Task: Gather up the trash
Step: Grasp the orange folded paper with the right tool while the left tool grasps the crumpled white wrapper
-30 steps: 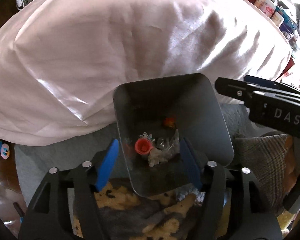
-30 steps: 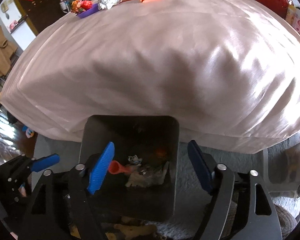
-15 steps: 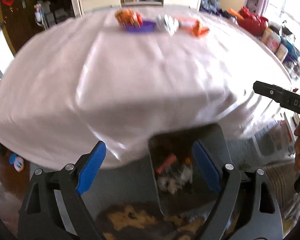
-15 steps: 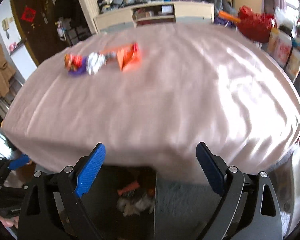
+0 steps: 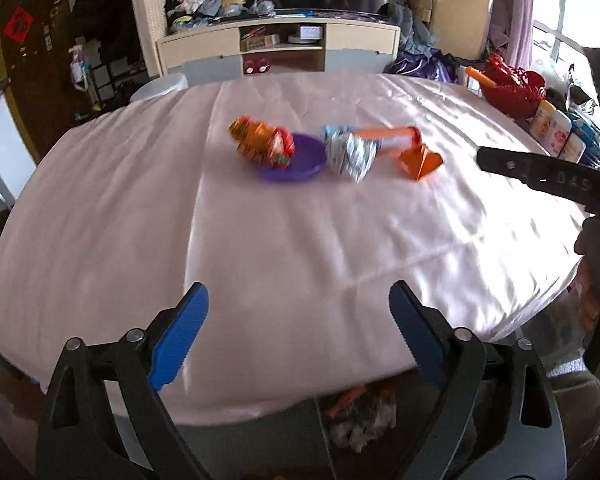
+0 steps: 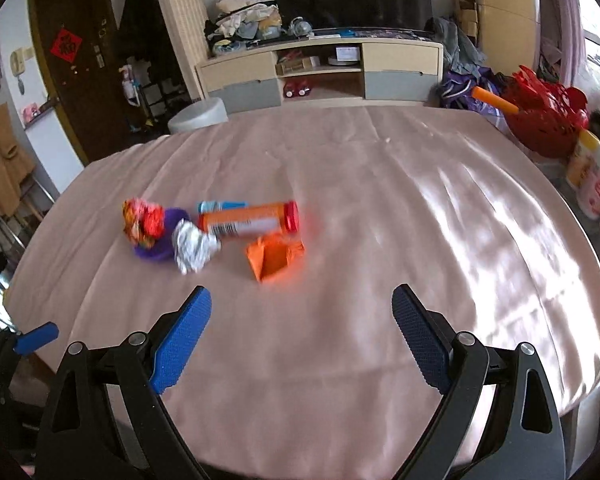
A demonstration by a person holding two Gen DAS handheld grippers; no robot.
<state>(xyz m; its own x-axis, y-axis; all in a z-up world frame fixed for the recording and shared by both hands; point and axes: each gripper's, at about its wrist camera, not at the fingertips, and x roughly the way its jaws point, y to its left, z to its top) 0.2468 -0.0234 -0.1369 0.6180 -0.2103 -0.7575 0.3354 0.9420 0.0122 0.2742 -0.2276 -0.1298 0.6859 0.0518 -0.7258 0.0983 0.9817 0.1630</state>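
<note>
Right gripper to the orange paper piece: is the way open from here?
Probably yes. The right gripper is open and empty, and only bare tablecloth lies between it and the orange paper. The tube lies just behind the paper, the foil ball off to its left.

both wrist views face table (image 5: 260, 240), trash cluster (image 6: 216, 232) shared

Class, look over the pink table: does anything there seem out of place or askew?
Yes. A tube lies on its side, a foil ball and orange paper sit loose on the cloth, and a crumpled wrapper spills over the purple dish.
</note>
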